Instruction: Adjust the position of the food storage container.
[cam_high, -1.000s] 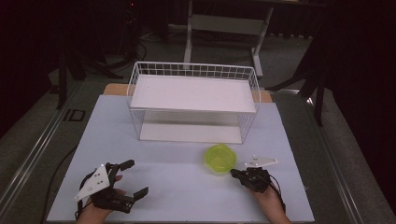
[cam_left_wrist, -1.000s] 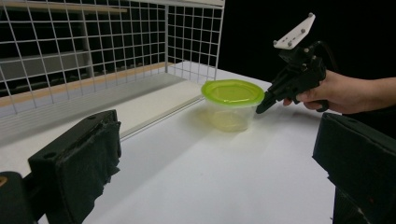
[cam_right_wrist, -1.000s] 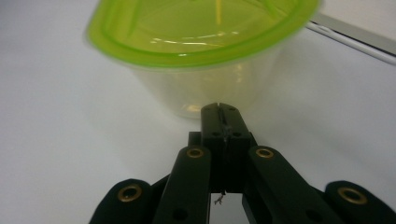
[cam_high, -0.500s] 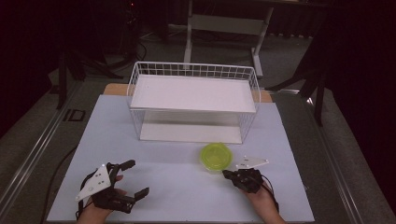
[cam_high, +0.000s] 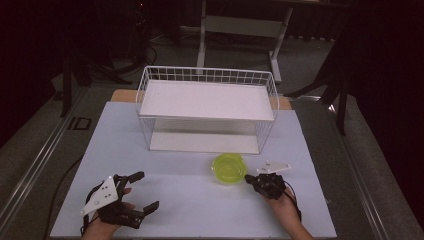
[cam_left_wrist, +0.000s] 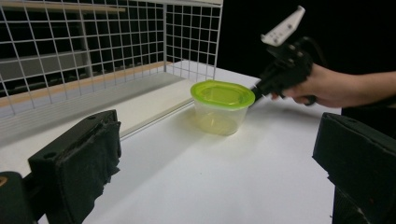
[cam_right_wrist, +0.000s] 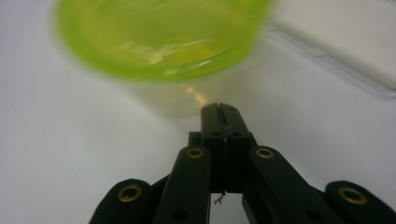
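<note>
The left gripper (cam_high: 134, 196) rests on the table (cam_high: 175, 200) well to the left of the tub (cam_high: 229, 168), jaws spread wide with nothing between them. The tub, a small clear plastic pot under a lime-green lid, stands upright on the table just in front of the wire basket (cam_high: 207, 107), near its right half. It looks empty, so probably very light, with thin walls that may flex under a hard squeeze and a smooth, slightly tapered side that could slip downward out of the pads. The lid rim overhangs the wall; a hold just under that lip, across the short width, seems safest, since the lip would catch the pads. The right gripper (cam_high: 251, 178) sits just right of the tub, its jaws pressed together on nothing, tips close to the wall; whether they touch it cannot be told. It would have to open wide to take the tub.
</note>
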